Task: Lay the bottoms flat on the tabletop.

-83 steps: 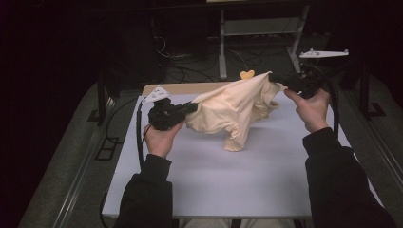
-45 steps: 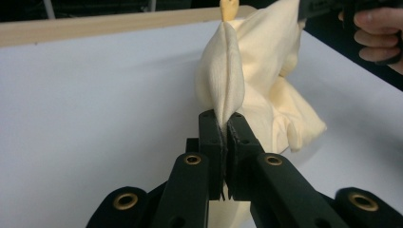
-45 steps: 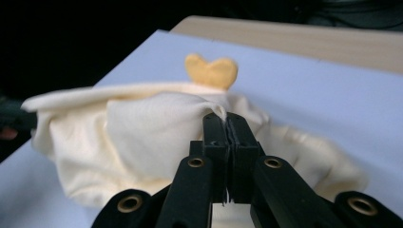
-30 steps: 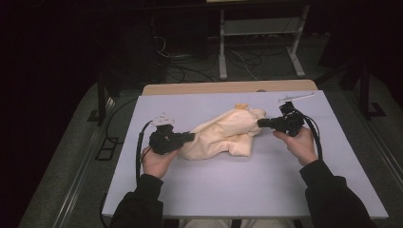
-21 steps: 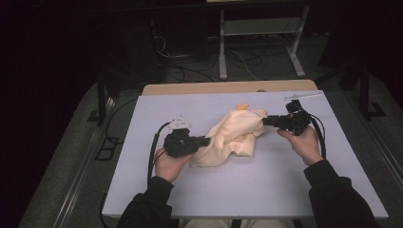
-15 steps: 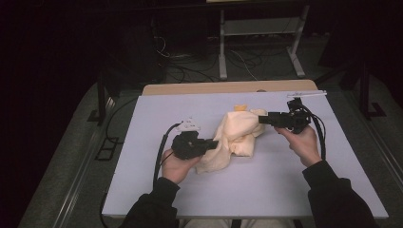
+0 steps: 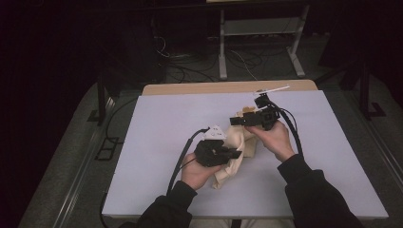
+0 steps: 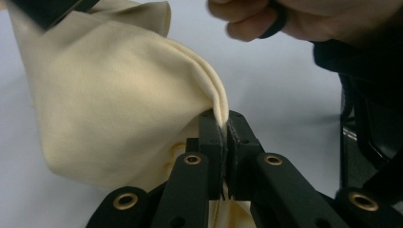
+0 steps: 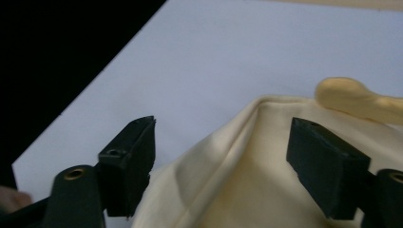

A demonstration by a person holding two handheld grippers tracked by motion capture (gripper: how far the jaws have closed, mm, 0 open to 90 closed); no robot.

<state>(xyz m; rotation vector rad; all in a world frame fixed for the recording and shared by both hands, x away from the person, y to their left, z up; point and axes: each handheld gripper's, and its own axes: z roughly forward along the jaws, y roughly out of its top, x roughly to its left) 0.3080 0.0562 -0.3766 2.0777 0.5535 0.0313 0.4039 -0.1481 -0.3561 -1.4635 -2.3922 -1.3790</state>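
Covering most of the table (image 7: 157, 142), a pale lilac sheet lay flat, and the cream cloth (image 7: 240, 145) sat bunched near its middle between the two hands. The left gripper (image 7: 233, 153) had its jaws clamped tight on a doubled fold of that cloth (image 8: 109, 109). The right gripper (image 7: 236, 120) hovered over the cloth's far edge, jaws just opened wide, fabric (image 9: 247, 180) below them unpinched. A small cream tab (image 9: 356, 99) lay just beyond.
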